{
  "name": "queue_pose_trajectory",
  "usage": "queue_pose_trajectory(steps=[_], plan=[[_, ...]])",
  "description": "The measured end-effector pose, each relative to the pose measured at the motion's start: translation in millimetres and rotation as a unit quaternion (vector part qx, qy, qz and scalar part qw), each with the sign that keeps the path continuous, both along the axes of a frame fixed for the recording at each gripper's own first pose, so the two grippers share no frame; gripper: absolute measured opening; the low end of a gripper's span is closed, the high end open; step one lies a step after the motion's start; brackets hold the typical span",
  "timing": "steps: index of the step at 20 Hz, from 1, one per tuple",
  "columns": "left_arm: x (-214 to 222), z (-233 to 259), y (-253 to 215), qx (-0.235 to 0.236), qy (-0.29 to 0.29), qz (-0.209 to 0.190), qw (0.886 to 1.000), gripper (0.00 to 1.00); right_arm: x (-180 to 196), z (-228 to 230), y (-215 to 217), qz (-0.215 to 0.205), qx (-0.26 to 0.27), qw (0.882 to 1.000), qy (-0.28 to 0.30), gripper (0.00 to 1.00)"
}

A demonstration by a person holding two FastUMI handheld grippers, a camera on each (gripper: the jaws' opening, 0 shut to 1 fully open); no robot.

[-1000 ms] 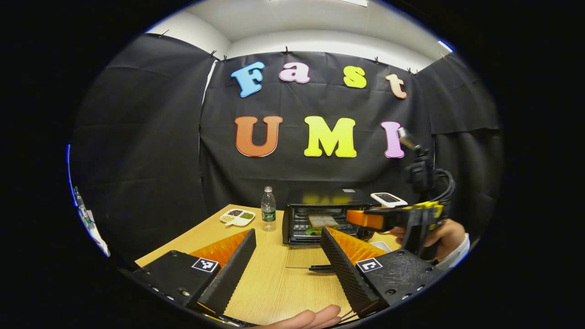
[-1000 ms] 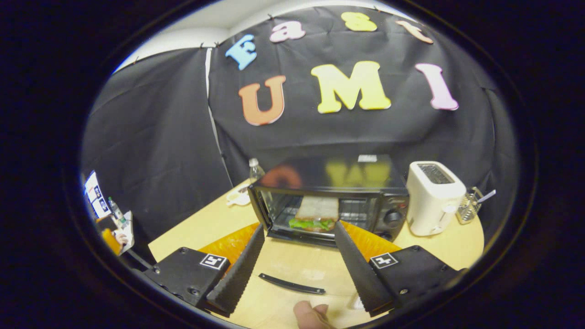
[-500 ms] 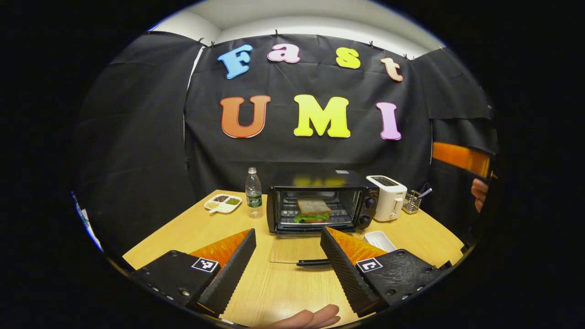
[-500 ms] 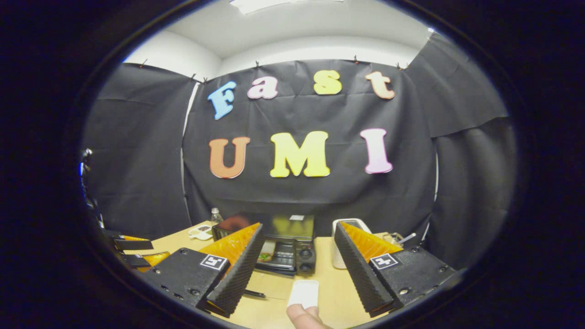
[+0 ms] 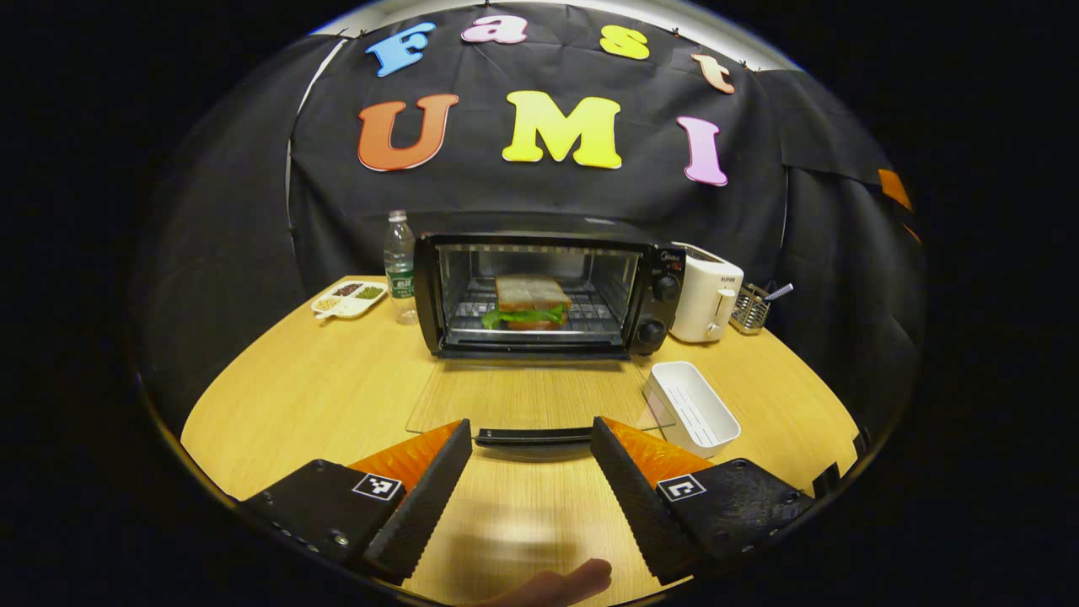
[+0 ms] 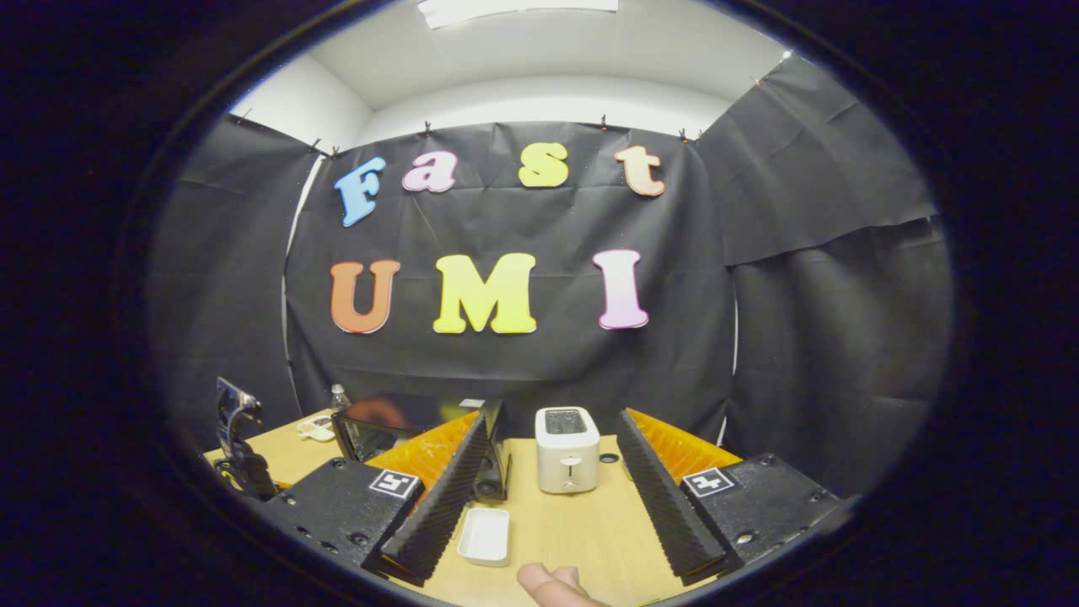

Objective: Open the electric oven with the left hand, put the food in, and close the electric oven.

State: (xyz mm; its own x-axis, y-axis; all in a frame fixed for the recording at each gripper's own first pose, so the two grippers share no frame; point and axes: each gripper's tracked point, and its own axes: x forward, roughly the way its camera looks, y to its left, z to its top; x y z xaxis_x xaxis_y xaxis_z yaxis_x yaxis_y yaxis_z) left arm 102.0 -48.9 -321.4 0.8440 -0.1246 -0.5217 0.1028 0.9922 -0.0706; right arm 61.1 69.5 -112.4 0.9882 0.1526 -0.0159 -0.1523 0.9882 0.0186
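The black electric oven stands at the back of the wooden table with its glass door folded down flat. A sandwich with green lettuce rests on the rack inside. My left gripper is open and low over the table. The door's black handle lies crosswise right at its fingertips, and neither finger presses on it. My right gripper is open and empty, held off to the right and facing the white toaster. In the right gripper view its left finger partly hides the oven.
An empty white tray lies right of the open door. The toaster and a wire utensil rack stand right of the oven. A water bottle and a divided snack dish are to its left.
My left gripper has moved in toward the oven and tipped down, up to the door handle. My right gripper has pulled back from the oven, up and to the right. The sandwich stays inside.
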Motion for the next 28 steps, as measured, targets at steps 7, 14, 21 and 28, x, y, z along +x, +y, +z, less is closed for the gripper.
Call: queue_pose_trajectory(steps=[7, 14, 21, 28], plan=[[4.1, -68.2, -22.8, 0.004, 0.100, -0.011, 0.995, 0.94, 8.8, 4.6, -27.5, -0.016, 0.027, 0.999, -0.012, 0.98], [24.4, -92.4, -24.4, 0.003, 0.133, 0.010, 0.991, 0.94, 5.5, 3.9, -38.0, -0.022, 0.015, 1.000, -0.015, 0.98], [24.7, -95.4, -27.9, 0.004, 0.146, 0.007, 0.989, 0.94, 12.7, -7.9, -45.5, -0.031, 0.031, 0.999, 0.002, 0.98], [27.9, -82.2, -26.5, 0.024, 0.128, 0.010, 0.991, 0.94, 16.9, -13.8, -41.5, -0.030, 0.029, 0.999, 0.005, 0.98]])
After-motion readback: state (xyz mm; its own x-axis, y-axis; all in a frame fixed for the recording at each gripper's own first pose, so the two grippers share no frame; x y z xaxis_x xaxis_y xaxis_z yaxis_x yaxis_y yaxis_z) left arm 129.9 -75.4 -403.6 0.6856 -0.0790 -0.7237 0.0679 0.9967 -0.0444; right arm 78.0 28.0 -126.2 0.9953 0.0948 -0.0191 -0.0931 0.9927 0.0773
